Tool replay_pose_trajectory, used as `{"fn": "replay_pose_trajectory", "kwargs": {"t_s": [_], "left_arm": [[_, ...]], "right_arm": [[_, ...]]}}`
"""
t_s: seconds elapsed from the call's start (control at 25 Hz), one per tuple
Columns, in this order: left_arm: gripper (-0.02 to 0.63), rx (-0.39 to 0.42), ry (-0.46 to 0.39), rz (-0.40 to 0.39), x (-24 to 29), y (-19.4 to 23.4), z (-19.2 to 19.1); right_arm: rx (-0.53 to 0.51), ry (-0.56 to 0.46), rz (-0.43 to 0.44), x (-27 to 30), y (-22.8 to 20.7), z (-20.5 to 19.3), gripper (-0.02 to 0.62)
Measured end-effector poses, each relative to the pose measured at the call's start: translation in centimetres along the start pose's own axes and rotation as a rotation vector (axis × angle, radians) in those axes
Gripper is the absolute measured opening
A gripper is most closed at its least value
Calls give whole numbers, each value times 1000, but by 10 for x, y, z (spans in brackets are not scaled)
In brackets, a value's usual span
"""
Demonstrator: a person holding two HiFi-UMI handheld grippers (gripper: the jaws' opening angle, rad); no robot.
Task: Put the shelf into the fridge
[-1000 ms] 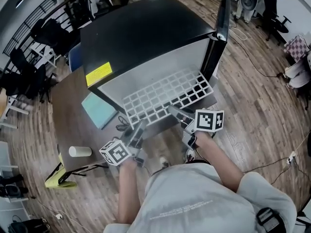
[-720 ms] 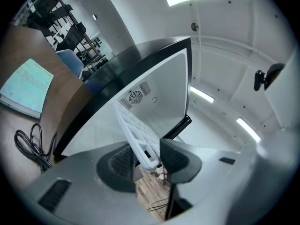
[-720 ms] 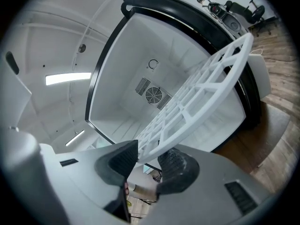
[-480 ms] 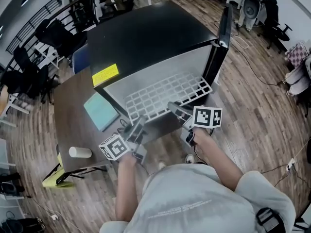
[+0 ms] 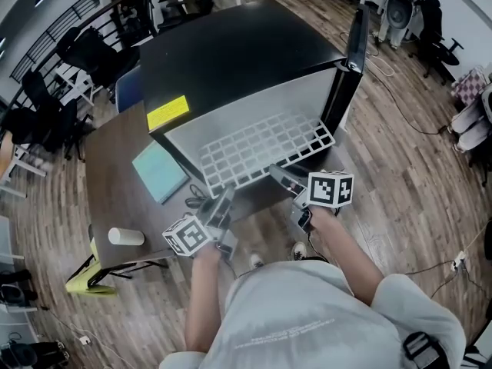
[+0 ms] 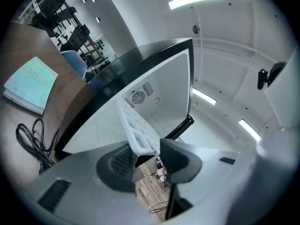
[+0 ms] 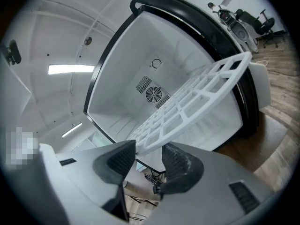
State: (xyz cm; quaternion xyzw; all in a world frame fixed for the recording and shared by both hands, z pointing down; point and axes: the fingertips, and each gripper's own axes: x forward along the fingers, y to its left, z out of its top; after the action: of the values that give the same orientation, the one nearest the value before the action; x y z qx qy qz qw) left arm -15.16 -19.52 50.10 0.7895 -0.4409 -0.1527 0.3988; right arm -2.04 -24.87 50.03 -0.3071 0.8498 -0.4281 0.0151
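White plastic shelf [image 5: 261, 148] with lots of square holes sits partly inside the big black fridge [image 5: 231, 52]. The fridge is white inside and its black door [image 5: 350, 60] stands wide open on the right. The front edge of the shelf pokes out of the fridge toward the person. In the right gripper view the shelf [image 7: 192, 102] is tilted, not flat, and it points in toward a little round fan grille [image 7: 153, 95] on the back wall.

The left gripper [image 5: 221, 206] is at the front left corner of the shelf. In the left gripper view that corner [image 6: 136, 130] is squeezed between the two dark jaws, so the left gripper [image 6: 146, 147] is clamped on the shelf.

The right gripper [image 5: 283, 179] is at the front edge, more to the right. In the right gripper view its jaws are opening. The edge of the shelf is between them, but the right gripper [image 7: 149, 149] does not press on it.

A brown wooden bench [image 5: 108, 198] stands to the left of the fridge. On it lie a flat light blue book [image 5: 159, 171], a white cup on its side [image 5: 125, 237] and a black cable [image 5: 194, 198] near the fridge. A yellow sticker [image 5: 168, 112] is on the left front corner of the fridge top. The floor [image 5: 415, 175] is brown wood.
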Motion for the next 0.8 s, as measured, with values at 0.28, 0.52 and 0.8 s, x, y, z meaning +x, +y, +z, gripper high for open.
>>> {"fn": "replay_pose_trajectory", "kwargs": {"t_s": [0.28,0.52,0.8], "left_arm": [[146,-26,-31,6,1,-1,-1],[117,-39,-89,74,0,6,4],[112,-63,-87,87,6,6,6]], "right_arm": [[-15,-62,-56,-18,-16,9,167],[-21,-64,-92,-18,-18,9,166],[16,-29,-119,-14,-22,9,166]]}}
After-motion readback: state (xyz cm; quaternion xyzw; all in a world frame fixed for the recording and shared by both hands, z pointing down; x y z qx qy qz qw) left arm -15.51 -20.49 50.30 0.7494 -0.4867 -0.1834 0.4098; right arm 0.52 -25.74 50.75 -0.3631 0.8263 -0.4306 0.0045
